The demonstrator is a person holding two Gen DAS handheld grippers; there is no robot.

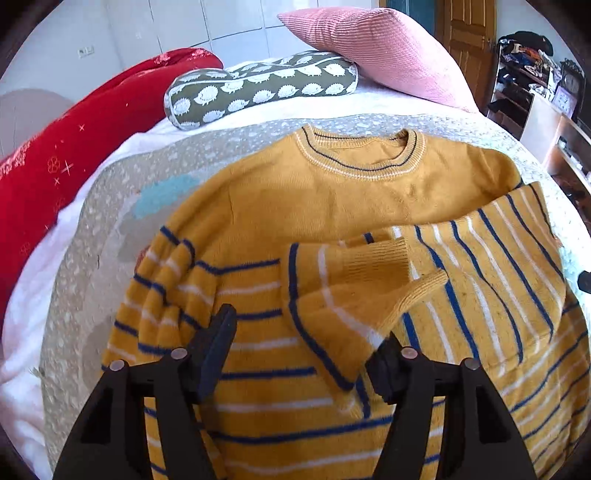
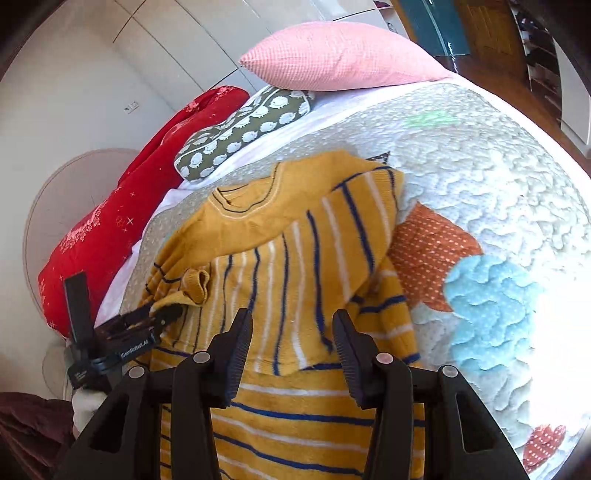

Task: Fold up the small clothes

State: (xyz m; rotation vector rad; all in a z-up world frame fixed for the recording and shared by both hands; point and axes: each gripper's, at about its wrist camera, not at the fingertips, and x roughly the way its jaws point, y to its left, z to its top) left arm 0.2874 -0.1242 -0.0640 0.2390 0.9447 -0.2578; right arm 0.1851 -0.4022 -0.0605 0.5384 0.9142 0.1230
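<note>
A small mustard-yellow sweater [image 1: 332, 199] with blue and white stripes lies front up on the quilt, collar away from me. Its right sleeve [image 1: 491, 266] is folded across the chest, the cuff [image 1: 376, 266] lying near the middle. The left sleeve [image 1: 162, 291] is bunched at the left side. My left gripper [image 1: 306, 347] is open, hovering just above the lower body of the sweater, and holds nothing. My right gripper [image 2: 291, 350] is open over the sweater [image 2: 295, 258], close to the folded sleeve. The left gripper shows at the left of the right wrist view [image 2: 122, 332].
The sweater lies on a pale quilt [image 2: 480, 184] with blue and orange patches on a bed. A red blanket [image 1: 62, 158], a green hedgehog-print bolster [image 1: 258, 88] and a pink pillow [image 1: 380, 48] lie at the far side. Shelves and a door [image 1: 469, 33] stand to the right.
</note>
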